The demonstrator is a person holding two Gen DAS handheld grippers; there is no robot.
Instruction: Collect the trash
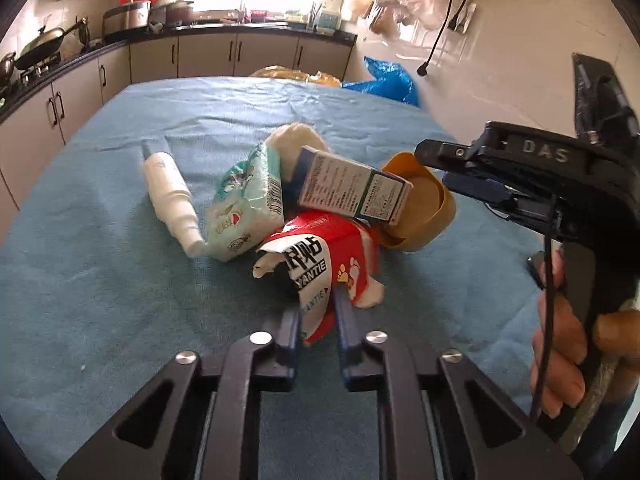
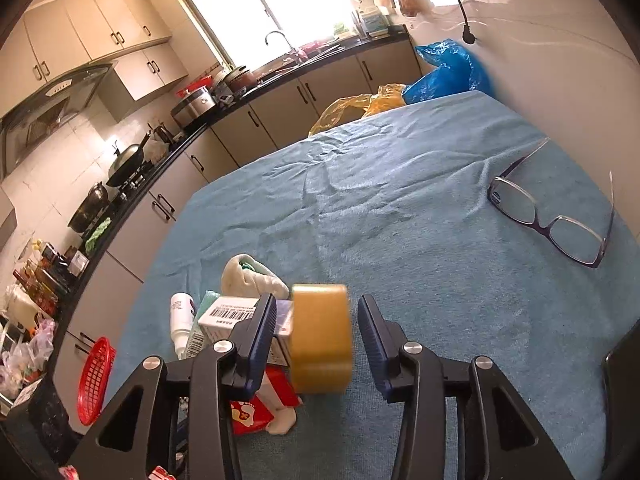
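On the blue towel-covered table (image 1: 100, 280) a small heap of trash lies near the middle: a white spray bottle (image 1: 172, 200) on its side, a pale green tissue pack (image 1: 244, 208) leaning against it, a blue-and-white carton (image 1: 352, 190) tilted across the top, a white wad (image 1: 298, 138) behind, and a torn red-and-white wrapper (image 1: 320, 256) at the front. Nearest the lens, the left gripper (image 1: 318, 316) has its blue pads pressed onto the wrapper's lower edge, pinching it; the crumpled packet sticks up from between the fingers. Just right of the carton stands a roll of tan tape (image 1: 420, 212), touching the heap, and the right gripper (image 1: 452, 168) reaches in from the right edge of the left wrist view, held by a hand (image 1: 560, 344) around its black handle.

From the right wrist camera the right gripper (image 2: 318, 336) stands spread, the tape roll (image 2: 320, 338) between its fingers (blurred, with a clear gap on the right side, so no squeeze shows). Whether the left pad touches the roll I cannot tell. The carton (image 2: 236, 318) and spray bottle (image 2: 181, 316) sit just left of it, the red wrapper (image 2: 256, 410) below. Well apart, toward the wall, a pair of glasses (image 2: 556, 220) lies open on the towel. Blue (image 2: 448, 70) and yellow plastic bags (image 2: 360, 108) bunch at the far table edge, and a red basket (image 2: 96, 380) hangs at the left.
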